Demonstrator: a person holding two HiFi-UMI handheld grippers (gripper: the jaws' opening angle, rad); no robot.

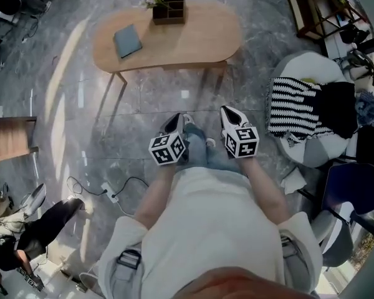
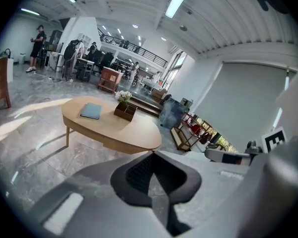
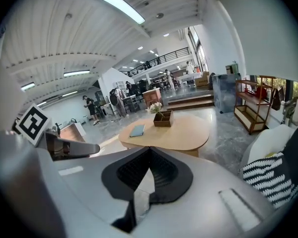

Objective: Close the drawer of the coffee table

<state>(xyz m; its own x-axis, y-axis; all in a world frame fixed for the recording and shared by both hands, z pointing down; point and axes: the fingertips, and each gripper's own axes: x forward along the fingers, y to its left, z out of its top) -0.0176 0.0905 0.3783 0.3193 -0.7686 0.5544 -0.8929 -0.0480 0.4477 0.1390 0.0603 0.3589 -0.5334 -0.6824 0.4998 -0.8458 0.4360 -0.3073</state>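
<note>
Head view: the left gripper (image 1: 175, 121) and right gripper (image 1: 231, 113) are held side by side in front of the person's torso, each with its jaws pressed together on nothing. Straight ahead of both tips, well apart, stands the oval light-wood coffee table (image 1: 193, 39). Its drawer (image 1: 188, 63) sits flush under the near rim. A stretch of bare grey marble floor (image 1: 143, 101) lies between the tips and that rim. Beyond the right gripper's outer side, a white rounded seat draped with black-and-white striped cloth (image 1: 293, 108) narrows the room. Out past the left gripper, a white power strip with black cable (image 1: 110, 195) lies on the floor.
</note>
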